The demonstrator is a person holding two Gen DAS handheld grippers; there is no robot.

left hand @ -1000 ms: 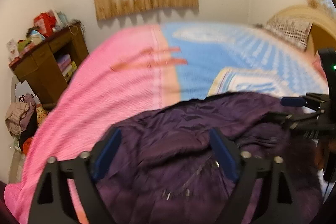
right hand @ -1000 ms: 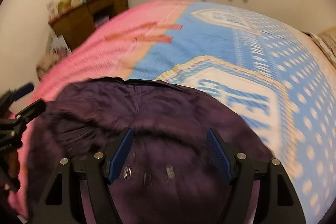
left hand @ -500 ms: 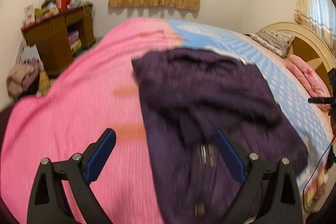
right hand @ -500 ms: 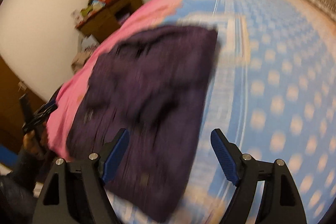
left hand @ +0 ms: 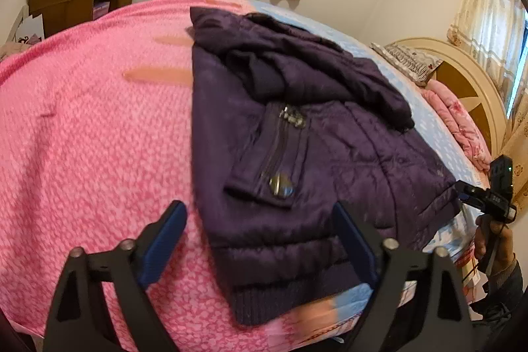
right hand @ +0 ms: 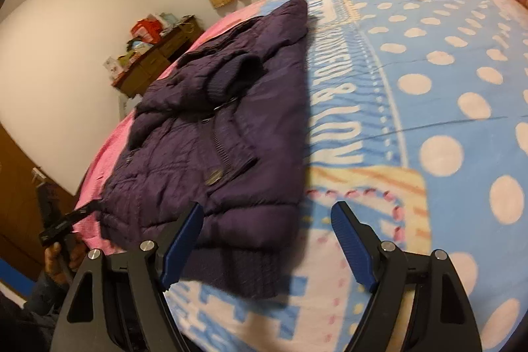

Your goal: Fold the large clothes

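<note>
Bedroom w/ a pink-and-blue patterned bedspread (left hand: 82, 137) is carrying the dark purple quilted jacket (left hand: 297, 154), lying folded near the bed's edge. Left gripper (left hand: 260, 240) & right gripper (right hand: 267, 240) are both closing w/ nothing between them — jaws wide, hovering over the ribbed hem. Risk: puffy layers are likely springing apart, or a one-layer pinch is dragging the fold askew — maybe off the edge.

The jacket (left hand: 297, 137) is quilted purple cloth with a faint sheen, its hem and cuff ribbed knit, its zip and snap dull metal. The bed (left hand: 82, 137) wears a nubby pink and blue blanket. Each hand-held gripper (left hand: 260, 240) is matt black plastic with ridged blue pads (right hand: 349, 240). The cabinet (left hand: 76, 2) is brown wood.
</note>
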